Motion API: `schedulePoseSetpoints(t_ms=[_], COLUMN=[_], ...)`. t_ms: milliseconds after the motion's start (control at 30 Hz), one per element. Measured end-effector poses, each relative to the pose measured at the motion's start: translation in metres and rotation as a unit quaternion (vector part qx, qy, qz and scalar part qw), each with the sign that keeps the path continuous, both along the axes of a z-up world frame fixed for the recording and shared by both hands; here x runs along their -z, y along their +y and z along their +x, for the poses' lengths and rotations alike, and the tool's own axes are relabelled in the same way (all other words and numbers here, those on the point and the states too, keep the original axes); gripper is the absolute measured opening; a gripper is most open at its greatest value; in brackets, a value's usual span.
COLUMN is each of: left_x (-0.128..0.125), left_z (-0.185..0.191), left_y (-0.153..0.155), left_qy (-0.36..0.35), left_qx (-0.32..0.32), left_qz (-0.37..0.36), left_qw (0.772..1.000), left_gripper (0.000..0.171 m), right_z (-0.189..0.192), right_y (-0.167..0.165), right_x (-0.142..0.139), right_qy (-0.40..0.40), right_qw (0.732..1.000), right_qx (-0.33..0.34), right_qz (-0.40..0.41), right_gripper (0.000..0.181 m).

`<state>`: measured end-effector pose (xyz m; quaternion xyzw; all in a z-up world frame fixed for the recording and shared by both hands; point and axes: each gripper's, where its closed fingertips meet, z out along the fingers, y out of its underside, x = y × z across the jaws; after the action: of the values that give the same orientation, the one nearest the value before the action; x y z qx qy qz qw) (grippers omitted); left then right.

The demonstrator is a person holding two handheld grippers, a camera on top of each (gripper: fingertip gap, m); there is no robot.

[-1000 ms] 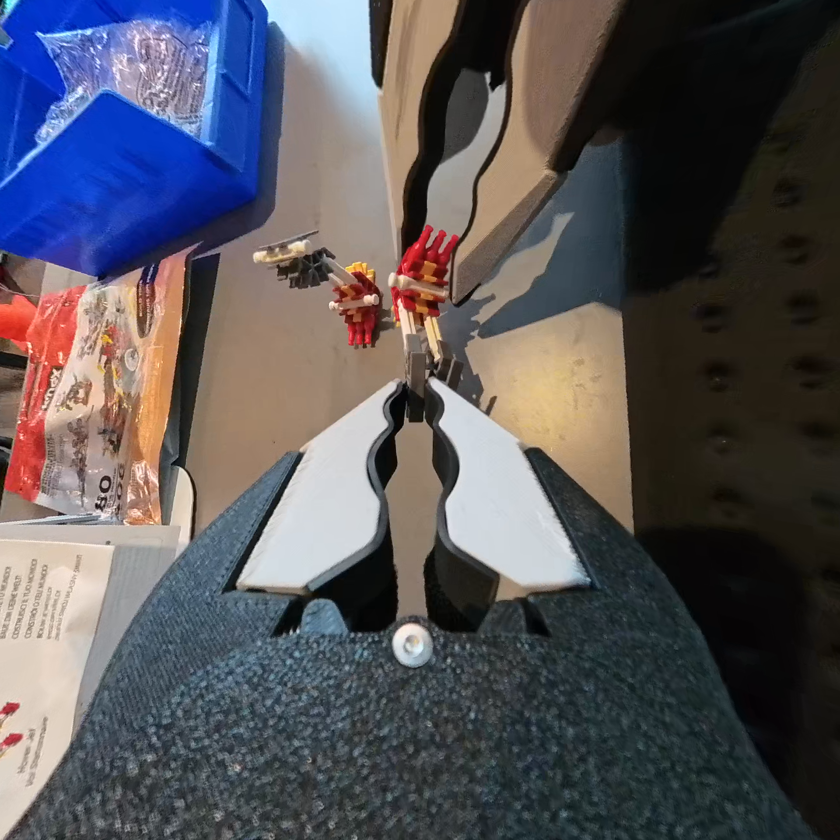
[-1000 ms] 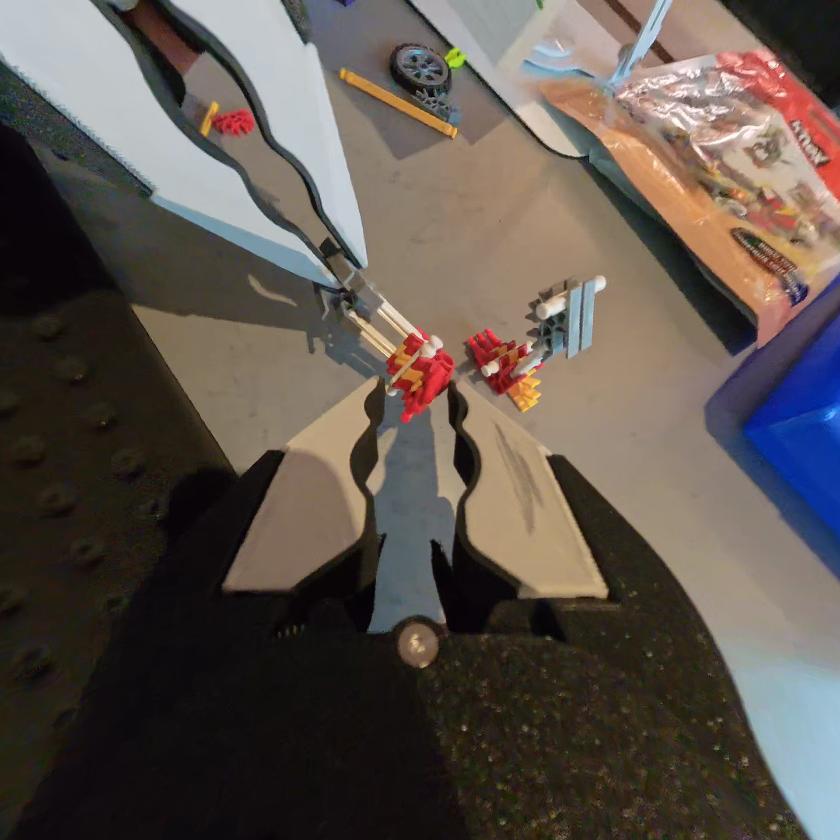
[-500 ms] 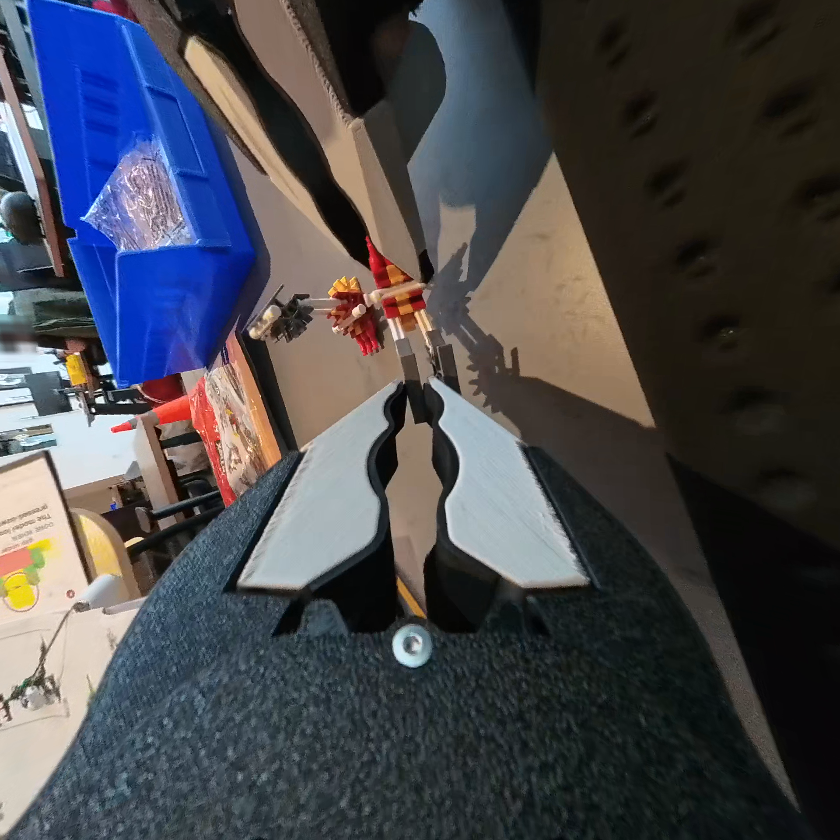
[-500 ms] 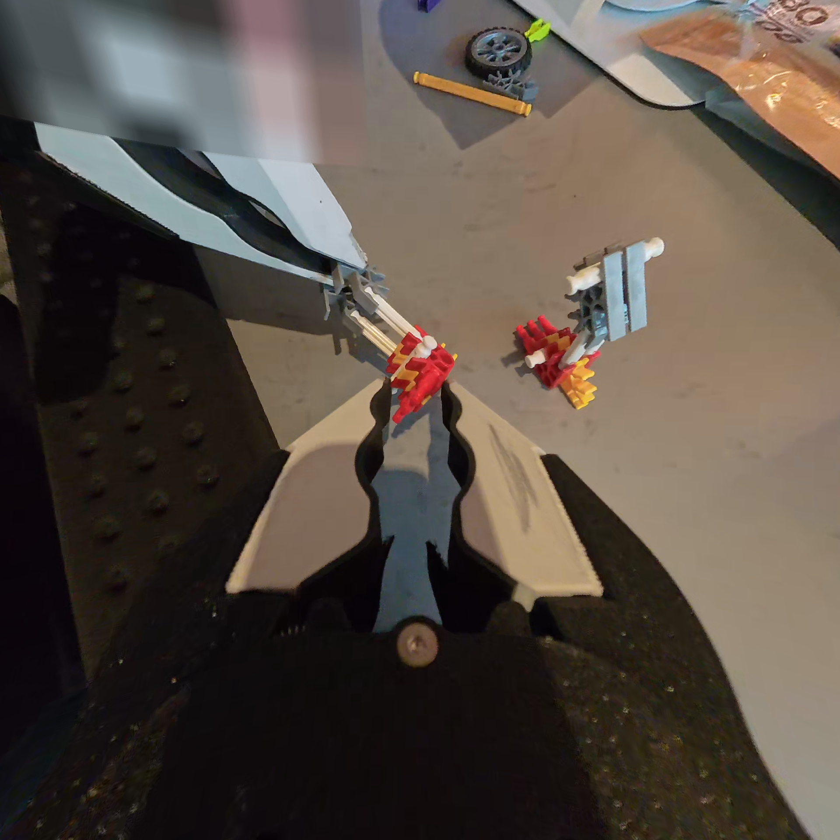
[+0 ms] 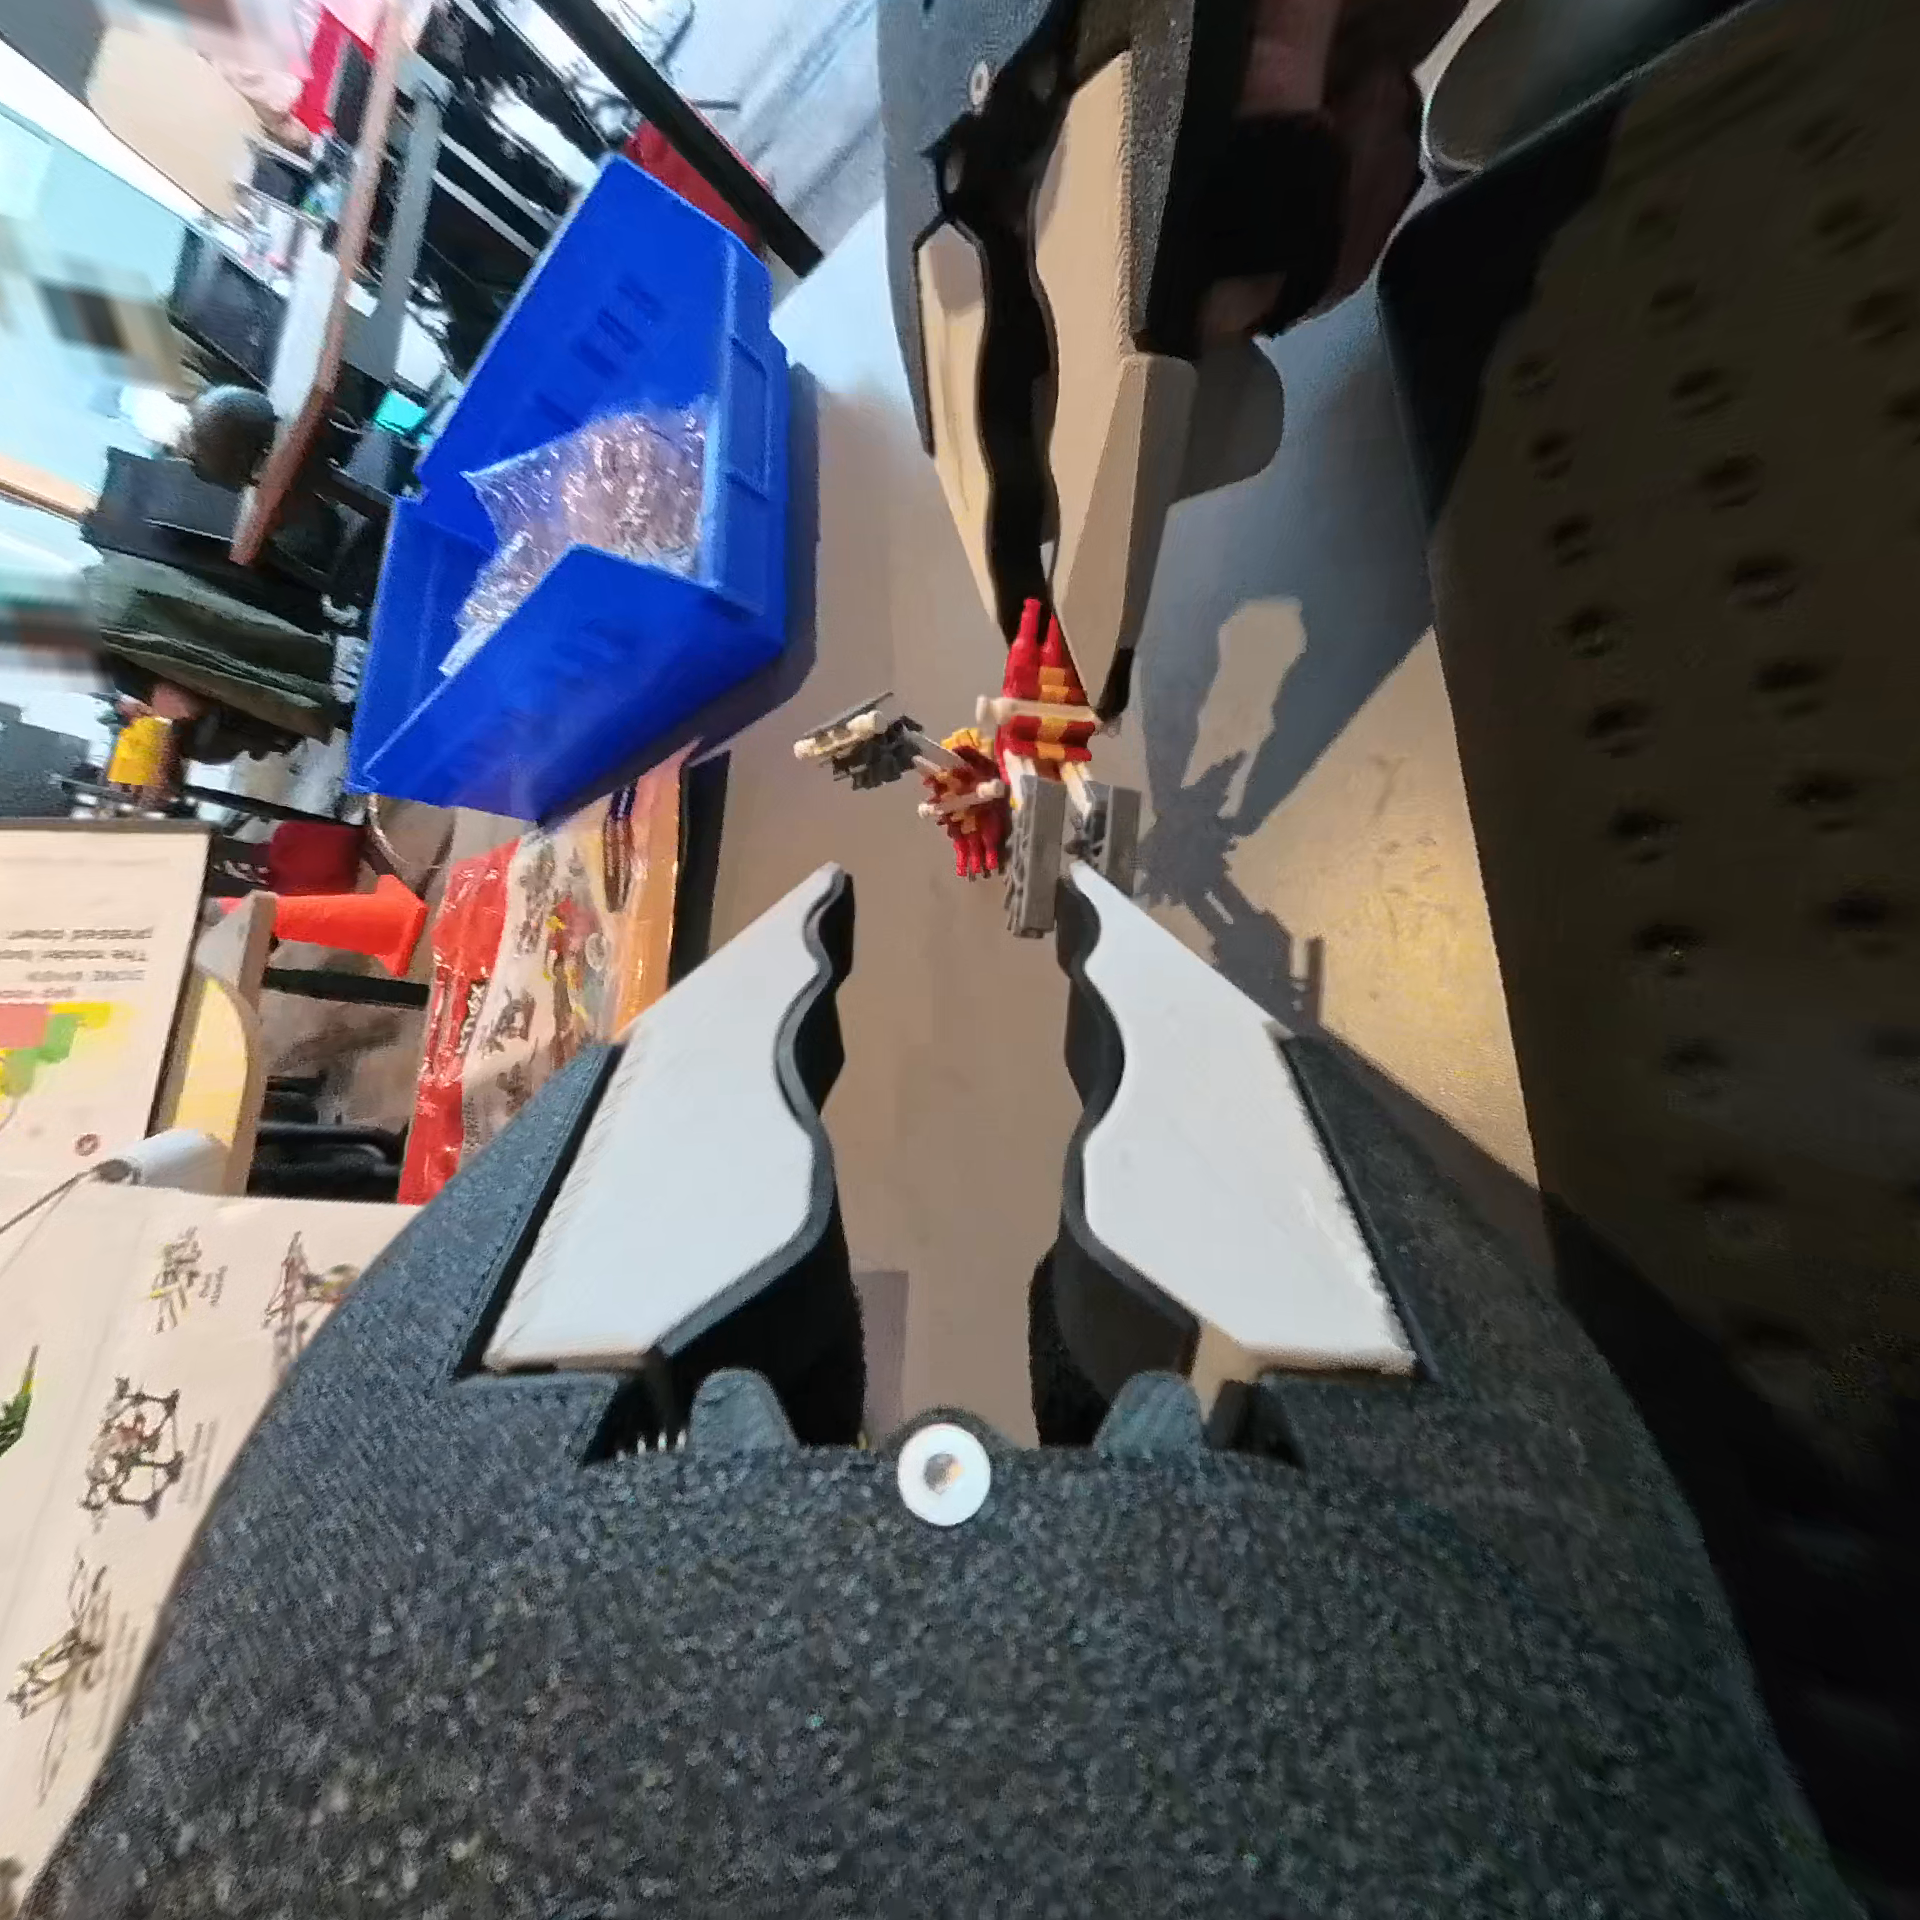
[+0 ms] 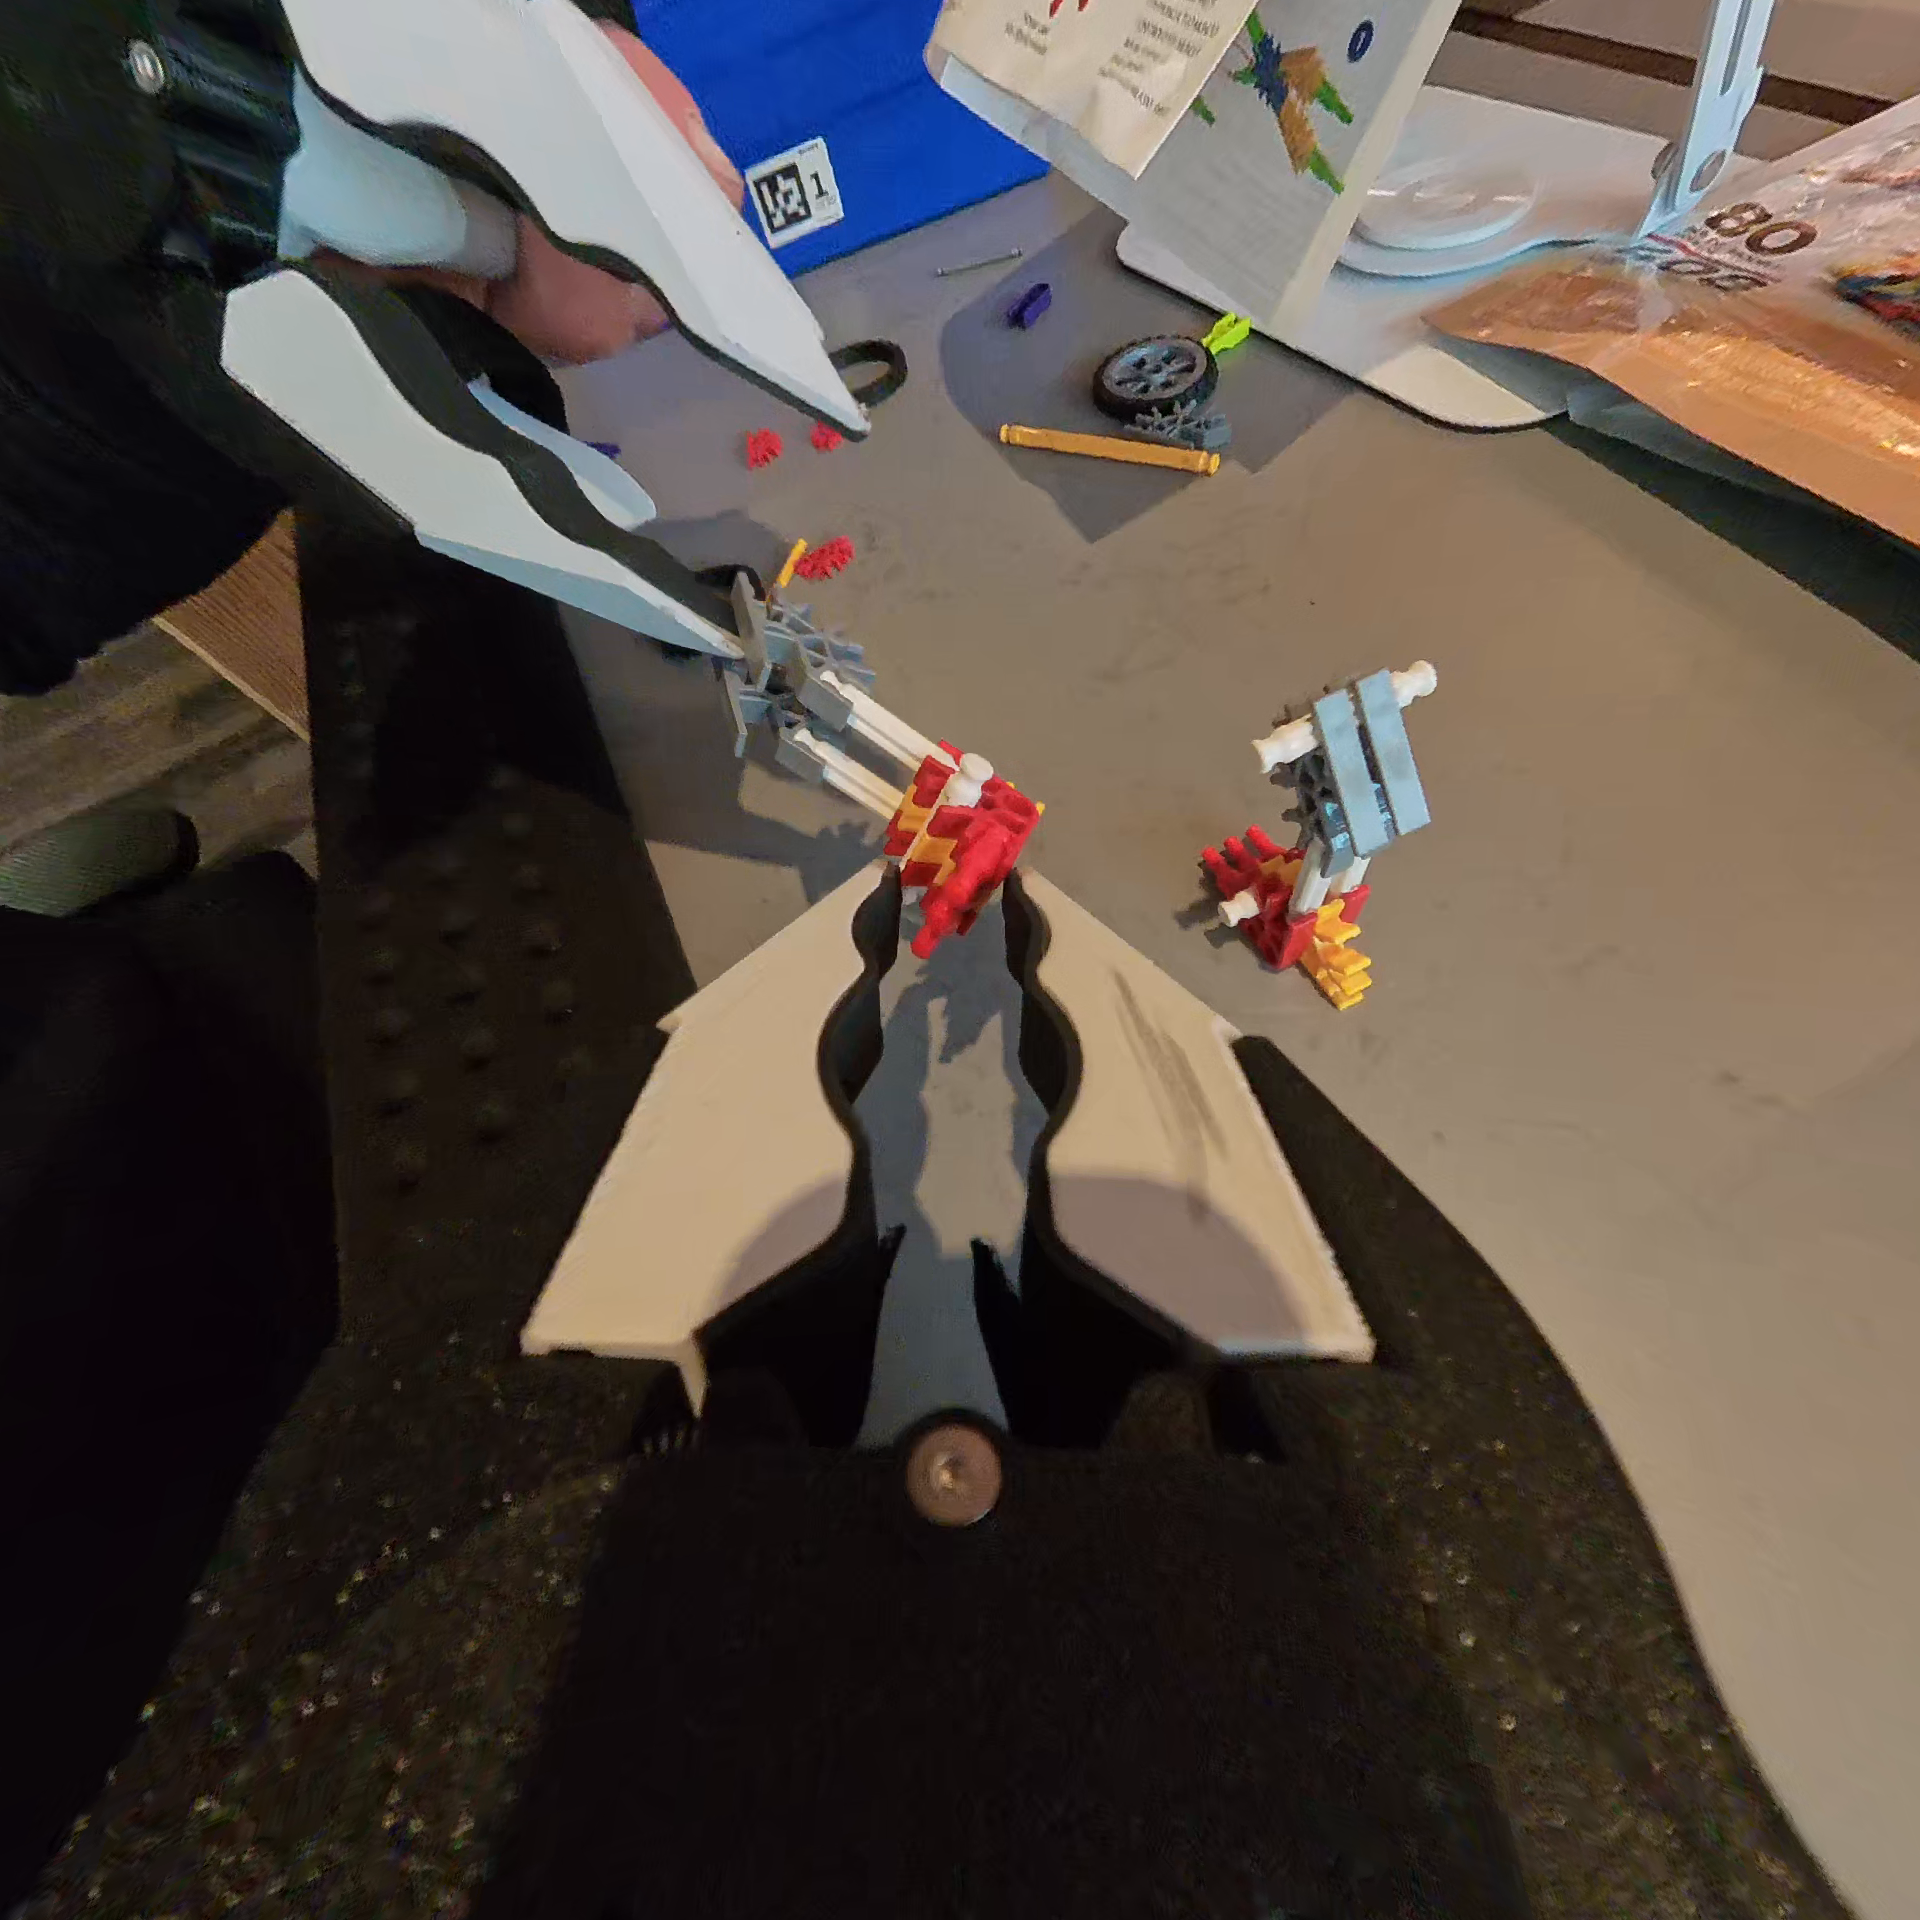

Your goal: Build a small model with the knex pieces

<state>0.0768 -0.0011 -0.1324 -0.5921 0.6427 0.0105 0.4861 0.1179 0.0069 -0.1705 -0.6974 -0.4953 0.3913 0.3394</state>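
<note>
A small toy assembly has a red and yellow connector cluster [image 6: 966, 842] joined by white rods to a grey end [image 6: 790, 675]. My right gripper [image 6: 948, 885] is shut on the red and yellow cluster, which also shows in the left wrist view [image 5: 1044, 717]. My left gripper [image 5: 958, 888] is open, and its right fingertip [image 5: 1081, 894] is against the grey end [image 5: 1034, 868]. In the right wrist view the left gripper [image 6: 790, 535] reaches in from the upper left, jaws wide apart. A second assembly [image 6: 1320, 831] of the same kind stands on the grey table to the right.
A blue bin [image 5: 582, 540] with a clear bag and a red parts bag [image 5: 520, 977] lie beyond the assemblies. A wheel [image 6: 1153, 374], a yellow rod [image 6: 1107, 449] and small red pieces [image 6: 826, 558] lie on the table [image 6: 1558, 935]. A black dotted mat [image 6: 468, 935] borders it. My hands' fingertips stand some 6 cm from each other.
My left gripper has opened and let go of the grey end. My right gripper has closed on the red and yellow cluster. Both views have swung.
</note>
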Motion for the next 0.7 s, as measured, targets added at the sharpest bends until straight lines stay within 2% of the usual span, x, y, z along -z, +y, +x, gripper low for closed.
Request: schedulePoseSetpoints(t_ms=[333,533,700], left_x=[-0.024,-0.025,-0.008], left_z=[-0.001,0.000,0.012], left_y=[-0.002,-0.008,-0.021], left_qy=[-0.163,-0.208,-0.187], left_qx=[-0.009,0.009,0.042], left_qz=[-0.072,-0.109,-0.129], left_qw=[0.984,0.972,0.973], left_gripper=[0.044,0.048,0.057], right_z=[0.012,0.020,0.024], right_y=[0.000,0.003,0.001], right_x=[-0.018,-0.019,-0.019], right_qy=[0.040,0.054,0.066], right_qw=[0.999,0.998,0.997], right_qx=[0.029,0.041,0.040], right_qz=[0.016,0.002,-0.018], right_gripper=[0.018,0.017,0.017])
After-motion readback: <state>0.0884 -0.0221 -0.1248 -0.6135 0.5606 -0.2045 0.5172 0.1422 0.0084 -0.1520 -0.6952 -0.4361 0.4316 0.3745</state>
